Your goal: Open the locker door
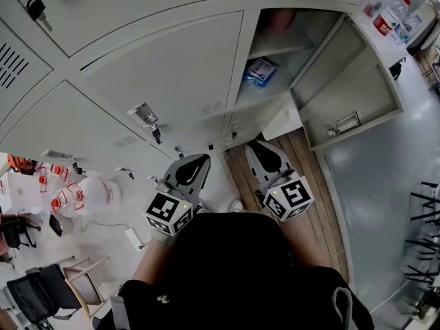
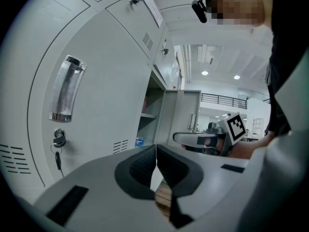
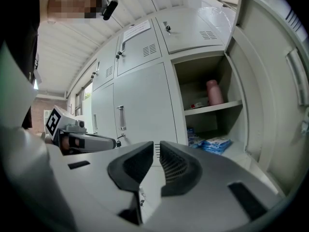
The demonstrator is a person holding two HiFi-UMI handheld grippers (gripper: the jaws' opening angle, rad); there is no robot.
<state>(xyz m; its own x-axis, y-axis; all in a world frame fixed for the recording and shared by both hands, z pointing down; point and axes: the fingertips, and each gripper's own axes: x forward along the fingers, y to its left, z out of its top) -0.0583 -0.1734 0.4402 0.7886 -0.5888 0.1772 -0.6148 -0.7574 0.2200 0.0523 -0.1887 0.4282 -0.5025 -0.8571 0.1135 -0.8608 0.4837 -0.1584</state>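
The grey locker (image 1: 292, 53) at the upper right stands open, its door (image 1: 350, 91) swung wide to the right. Inside lie a blue packet (image 1: 260, 71) and, on the shelf, a pink bottle (image 3: 214, 92). In the right gripper view the door (image 3: 285, 86) fills the right side. My left gripper (image 1: 196, 163) and right gripper (image 1: 258, 150) hang side by side below the lockers, both shut with nothing between the jaws and touching nothing. In the left gripper view my left gripper (image 2: 156, 152) points past a closed locker door (image 2: 96, 105).
Closed lockers with chrome handles (image 2: 66, 88) and keys in their locks (image 2: 59, 138) stand left of the open one. A wooden floor strip (image 1: 313, 205) runs under the open door. Chairs (image 1: 41, 291) stand at lower left, bottles (image 1: 395, 12) at top right.
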